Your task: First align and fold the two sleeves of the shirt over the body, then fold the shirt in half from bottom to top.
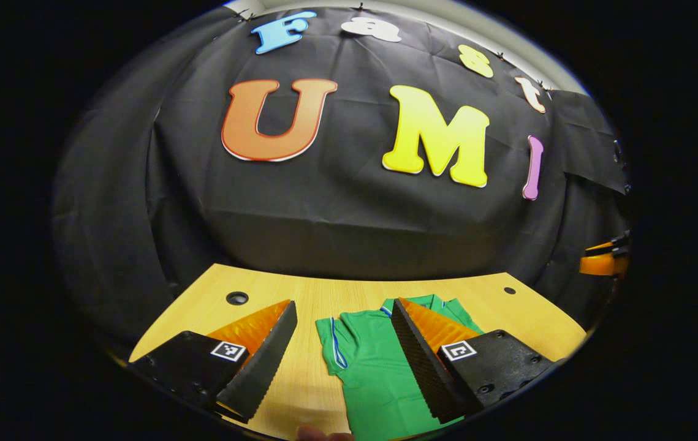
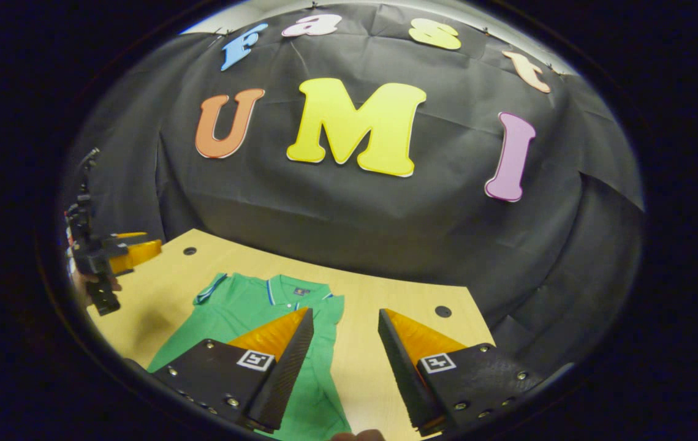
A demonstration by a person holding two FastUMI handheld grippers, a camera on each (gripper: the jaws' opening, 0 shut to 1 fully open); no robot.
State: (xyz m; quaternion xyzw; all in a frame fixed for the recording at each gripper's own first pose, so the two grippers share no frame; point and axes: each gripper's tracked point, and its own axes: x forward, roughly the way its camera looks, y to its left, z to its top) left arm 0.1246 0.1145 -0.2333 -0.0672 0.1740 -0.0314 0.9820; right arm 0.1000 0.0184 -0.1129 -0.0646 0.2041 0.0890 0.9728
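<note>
Nearest to you, in the left gripper view, your left gripper [image 1: 344,361] hangs above the table with its jaws spread wide and nothing between them. The green polo shirt with blue-and-white trim [image 1: 373,367] lies flat just under and beyond the inner jaw; its near side edge runs up the gap between the jaws, and the other jaw is over bare wood.

In the right gripper view, your right gripper [image 2: 342,361] is likewise released, jaws apart, empty. Here the shirt [image 2: 244,306] sits beneath and beyond the left-hand jaw, collar pointing toward the far table edge; the right-hand jaw is over bare tabletop.

Progress, as far as you can judge: the sleeve on the far side from the right gripper [image 2: 211,288] appears to stick out from the body, so that fold looks not yet done. The other sleeve looks tucked in or lying close along the body, but you cannot be sure. The bottom-to-top fold is still ahead.

Farther out, the light wooden table [image 1: 336,294] carries a round cable hole [image 1: 237,298] past the left gripper's outer jaw. In the right gripper view the left gripper [image 2: 113,257] shows at the far left, held by a hand [image 2: 88,285].

Hard to make out: the shirt's hem is cut off at the bottom of both views, and each gripper's jaw covers part of the body.
</note>
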